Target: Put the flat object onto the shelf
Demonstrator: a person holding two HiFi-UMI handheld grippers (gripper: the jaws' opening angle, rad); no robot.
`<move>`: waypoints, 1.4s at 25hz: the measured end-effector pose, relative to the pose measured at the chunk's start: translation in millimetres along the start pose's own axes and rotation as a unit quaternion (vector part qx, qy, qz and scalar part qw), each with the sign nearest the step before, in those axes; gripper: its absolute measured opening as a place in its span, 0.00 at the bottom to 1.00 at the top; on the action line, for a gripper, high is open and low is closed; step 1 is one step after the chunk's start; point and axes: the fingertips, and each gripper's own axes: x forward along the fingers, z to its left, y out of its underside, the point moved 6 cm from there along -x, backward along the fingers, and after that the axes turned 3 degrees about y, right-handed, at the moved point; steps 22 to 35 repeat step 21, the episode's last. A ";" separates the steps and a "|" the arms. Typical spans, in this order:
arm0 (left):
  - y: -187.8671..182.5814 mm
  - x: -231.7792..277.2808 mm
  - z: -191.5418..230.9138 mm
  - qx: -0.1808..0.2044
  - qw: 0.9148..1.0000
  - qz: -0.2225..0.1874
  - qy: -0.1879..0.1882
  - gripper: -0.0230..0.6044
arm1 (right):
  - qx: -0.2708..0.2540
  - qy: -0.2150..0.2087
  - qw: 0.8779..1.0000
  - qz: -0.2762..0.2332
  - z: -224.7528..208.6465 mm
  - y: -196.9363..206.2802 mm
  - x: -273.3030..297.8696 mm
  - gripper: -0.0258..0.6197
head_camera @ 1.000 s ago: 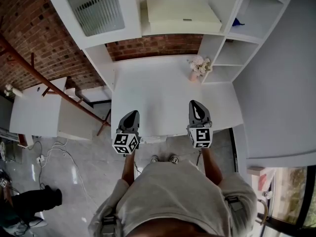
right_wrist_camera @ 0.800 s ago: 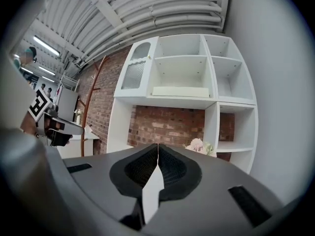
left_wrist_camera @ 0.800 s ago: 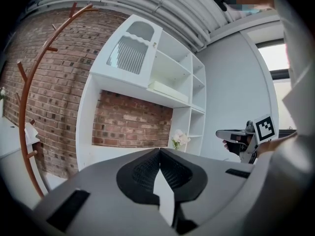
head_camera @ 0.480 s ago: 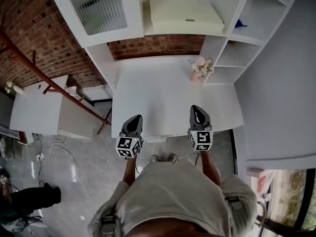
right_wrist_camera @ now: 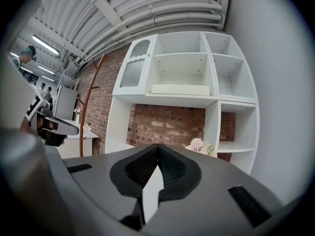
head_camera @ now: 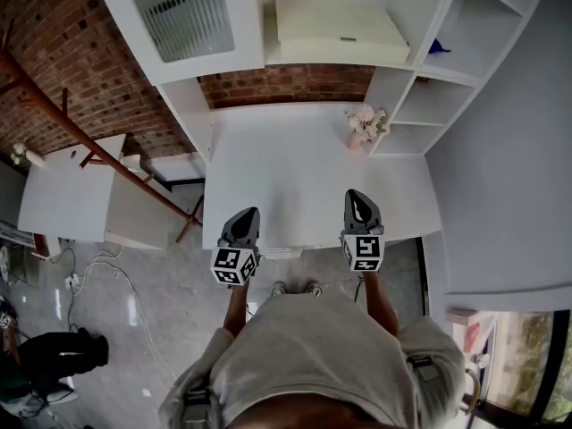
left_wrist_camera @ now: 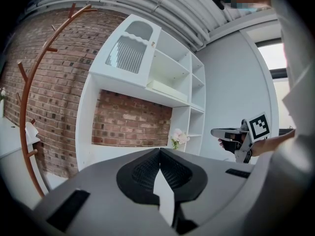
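Observation:
A flat cream box [head_camera: 335, 30] lies on the middle shelf of the white shelf unit [head_camera: 393, 83], above the desk top [head_camera: 295, 164]. The same flat box [left_wrist_camera: 167, 89] shows in the left gripper view and the flat box [right_wrist_camera: 179, 89] in the right gripper view. My left gripper [head_camera: 245, 215] hovers over the desk's front edge, shut with nothing in it. My right gripper [head_camera: 357, 197] is level with it to the right, also shut and holding nothing. Both gripper views show the jaw tips meeting: left gripper [left_wrist_camera: 159, 150], right gripper [right_wrist_camera: 157, 145].
A small vase of pale flowers [head_camera: 365, 123] stands at the desk's back right. A glass-fronted cabinet door [head_camera: 183, 12] is at upper left. A rust-coloured coat stand [head_camera: 98, 155] and a white side table [head_camera: 63, 195] are left of the desk. A person [head_camera: 49, 360] is on the floor at lower left.
My left gripper has shifted slightly right and toward me since the earliest frame. The right gripper has barely moved. Both stay shut.

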 end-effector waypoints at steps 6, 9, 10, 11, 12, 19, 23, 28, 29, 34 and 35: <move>-1.0 2.3 -0.6 -0.001 1.000 -0.001 0.000 0.06 | -0.002 0.001 1.000 0.004 -1.3 1.2 1.2 0.09; -0.2 3.9 -1.5 -0.001 1.000 -0.001 0.001 0.06 | -0.003 0.002 1.000 0.002 -2.6 1.9 1.8 0.09; 0.2 4.4 -1.7 -0.001 1.000 -0.001 0.001 0.06 | -0.003 0.001 1.000 0.002 -2.8 2.2 2.1 0.09; 0.5 4.7 -1.9 -0.002 1.000 -0.001 0.001 0.06 | -0.003 0.001 1.000 0.003 -2.8 2.4 2.4 0.09; 0.5 4.9 -2.1 -0.002 1.000 -0.001 0.001 0.06 | -0.004 0.000 1.000 0.004 -2.5 2.4 2.6 0.09; -0.2 6.1 -2.5 -0.006 1.000 -0.004 0.002 0.06 | -0.009 -0.001 1.000 0.005 -0.8 1.0 4.2 0.09; 0.7 6.3 -2.8 -0.007 1.000 -0.004 0.002 0.06 | -0.010 -0.001 1.000 0.006 -0.7 2.0 4.3 0.09; 0.7 6.3 -2.8 -0.007 1.000 -0.004 0.002 0.06 | -0.010 -0.001 1.000 0.006 -0.7 2.0 4.3 0.09; 0.7 6.3 -2.8 -0.007 1.000 -0.004 0.002 0.06 | -0.010 -0.001 1.000 0.006 -0.7 2.0 4.3 0.09; 0.7 6.3 -2.8 -0.007 1.000 -0.004 0.002 0.06 | -0.010 -0.001 1.000 0.006 -0.7 2.0 4.3 0.09; 0.7 6.3 -2.8 -0.007 1.000 -0.004 0.002 0.06 | -0.010 -0.001 1.000 0.006 -0.7 2.0 4.3 0.09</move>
